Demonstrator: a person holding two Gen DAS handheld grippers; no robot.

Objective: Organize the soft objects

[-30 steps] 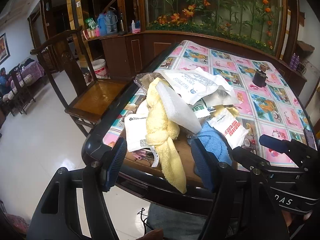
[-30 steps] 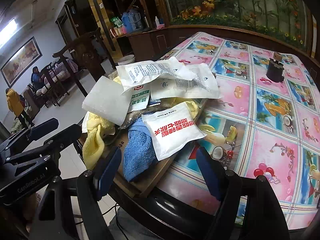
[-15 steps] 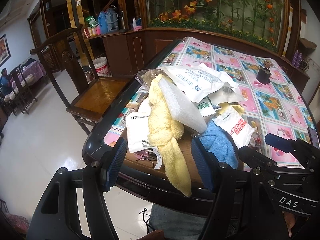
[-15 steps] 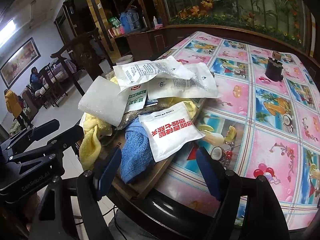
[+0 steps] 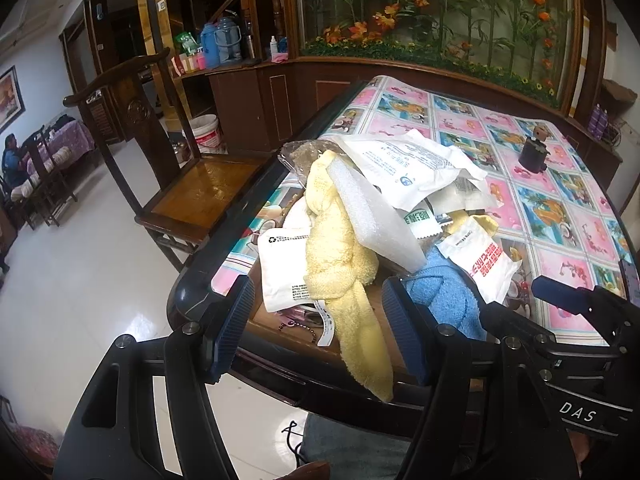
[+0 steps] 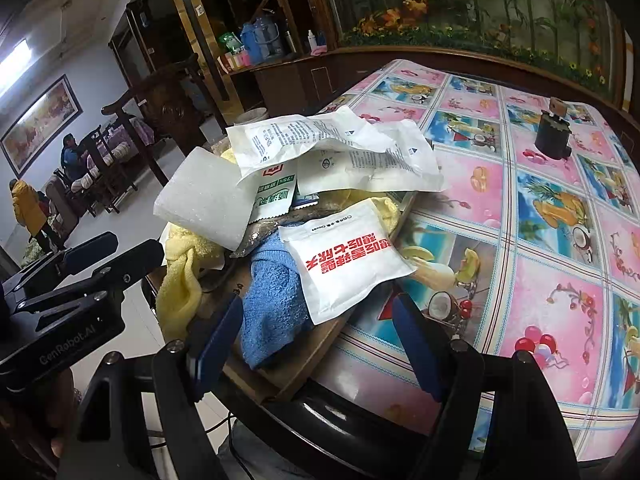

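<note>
At the bench's near edge: your pile of soft things sits on a wooden board (image 5: 280, 332), ahead of both tools.
Left gripper (image 5: 318, 322): your fingers (image 5: 234, 322) are spread wide and hold nothing; the yellow towel (image 5: 340, 264) hangs in the gap between them without touching either one.
Right gripper (image 6: 316, 340): your fingers (image 6: 416, 344) are spread wide too, empty, with the blue towel (image 6: 276, 300) lying between and beyond them.
Yellow towel: knotted, at 12 o'clock from your left gripper, its tail drooping over the bench's dark rim (image 5: 192, 280).
Blue towel: just to the right of the yellow one, at 1 o'clock in the left view, partly under the white pouch with red print (image 6: 348, 260).
Foam block (image 6: 204, 204): white, tilted, resting on the yellow towel, at 11 o'clock in the right view.
Large white bags (image 6: 332, 148): crumpled, topping the pile at 12 o'clock in the right view.
Green-printed sachet (image 6: 276, 196): tucked under those bags, beside the foam block.
White recycling-mark pouch (image 5: 280, 268): at 11 o'clock in the left view, touching the yellow towel's left side.
Bench cover (image 6: 540, 220): pink and blue fruit pattern, bare at 3 o'clock in the right view.
Dark small container (image 6: 554, 136): upright, well apart from the pile, at 1 o'clock in the right view.
Wooden chair (image 5: 172, 168): on the floor at 10 o'clock in the left view.
</note>
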